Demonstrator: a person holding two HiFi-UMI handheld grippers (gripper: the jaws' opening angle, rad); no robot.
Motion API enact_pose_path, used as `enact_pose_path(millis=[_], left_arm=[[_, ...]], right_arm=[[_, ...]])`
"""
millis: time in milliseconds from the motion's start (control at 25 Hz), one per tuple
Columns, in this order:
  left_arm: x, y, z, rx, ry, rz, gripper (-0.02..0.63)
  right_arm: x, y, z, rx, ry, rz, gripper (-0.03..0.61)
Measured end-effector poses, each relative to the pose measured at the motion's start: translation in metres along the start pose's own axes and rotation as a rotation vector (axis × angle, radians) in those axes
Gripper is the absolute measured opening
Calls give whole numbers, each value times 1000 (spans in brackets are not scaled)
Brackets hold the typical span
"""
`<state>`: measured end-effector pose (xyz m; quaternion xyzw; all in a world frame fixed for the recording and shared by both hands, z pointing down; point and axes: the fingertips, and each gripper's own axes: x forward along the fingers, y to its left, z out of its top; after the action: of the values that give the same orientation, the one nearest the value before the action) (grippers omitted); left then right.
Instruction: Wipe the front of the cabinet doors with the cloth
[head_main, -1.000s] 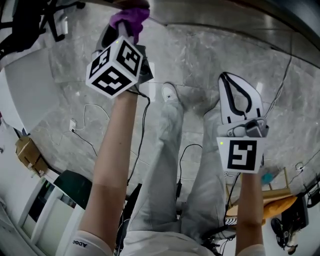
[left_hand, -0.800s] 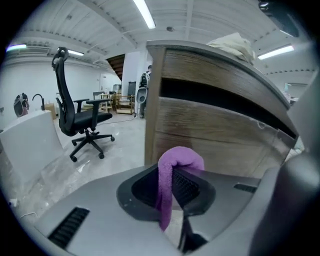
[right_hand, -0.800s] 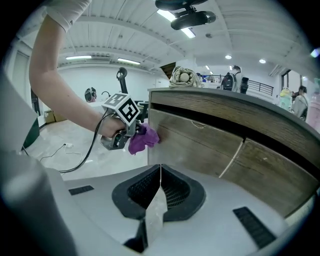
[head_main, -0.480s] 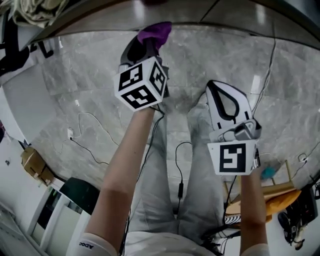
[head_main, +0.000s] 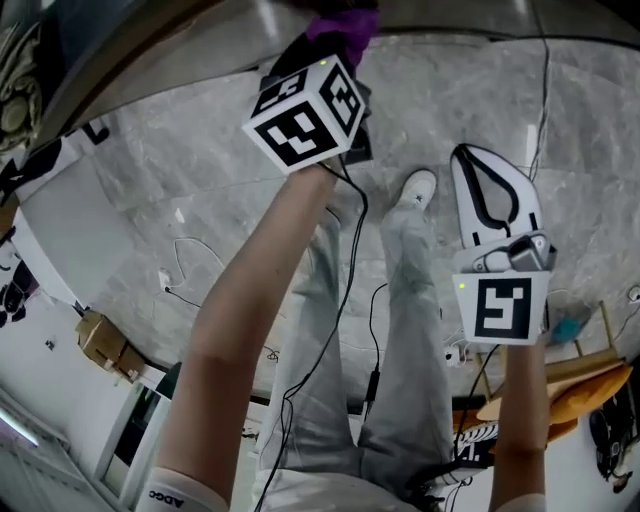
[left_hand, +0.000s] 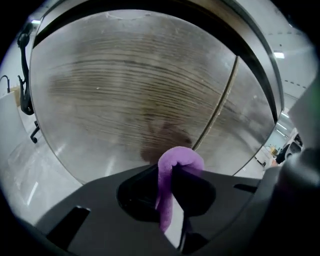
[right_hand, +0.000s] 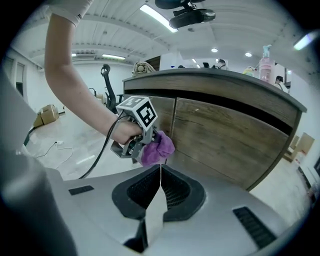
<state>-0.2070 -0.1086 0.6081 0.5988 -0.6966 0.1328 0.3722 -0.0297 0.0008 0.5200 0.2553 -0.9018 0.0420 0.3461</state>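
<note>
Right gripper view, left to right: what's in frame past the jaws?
cardboard box → black office chair → purple cloth → right-hand cabinet door → pink spray bottle

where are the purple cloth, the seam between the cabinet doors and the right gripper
purple cloth (left_hand: 179, 159), left gripper view, on the rounded fold at its top
door seam (left_hand: 220, 102), left gripper view, midway along the gap line
right gripper (right_hand: 161, 167), right gripper view, where its shut tips meet
</note>
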Motion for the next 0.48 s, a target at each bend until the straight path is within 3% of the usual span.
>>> enact_pose_path(millis=[200,480], left_arm=[[12,16,4,-5,16,-26,51],[7,83,3,21,37,-29,51]], right_arm=[[9,9,-2,36,33,-32,28],[44,61,21,48,35,-20,28]])
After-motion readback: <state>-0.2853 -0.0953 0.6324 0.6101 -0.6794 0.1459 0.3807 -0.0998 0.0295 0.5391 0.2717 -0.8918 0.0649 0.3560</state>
